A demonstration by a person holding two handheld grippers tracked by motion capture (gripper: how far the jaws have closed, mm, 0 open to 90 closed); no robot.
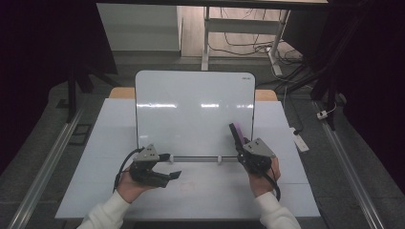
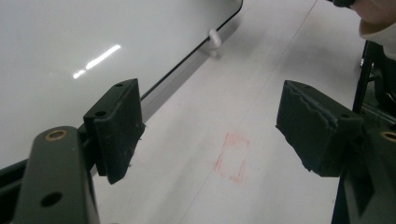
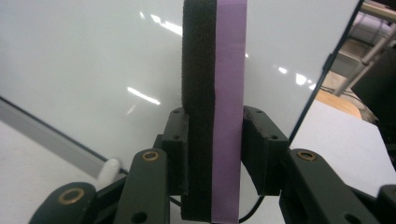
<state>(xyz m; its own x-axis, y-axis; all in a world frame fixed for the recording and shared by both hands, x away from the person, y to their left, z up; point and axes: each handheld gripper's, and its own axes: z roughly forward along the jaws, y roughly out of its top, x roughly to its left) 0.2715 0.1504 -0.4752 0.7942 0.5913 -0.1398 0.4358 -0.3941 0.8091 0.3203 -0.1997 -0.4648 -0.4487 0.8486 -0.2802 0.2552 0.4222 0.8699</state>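
The eraser (image 3: 215, 107), black foam with a purple back, stands upright just before the whiteboard (image 1: 191, 109), clamped between the jaws of the right gripper (image 1: 237, 136). The left gripper (image 2: 210, 135) hovers over the white table (image 1: 205, 191), its jaws wide apart with nothing between them.
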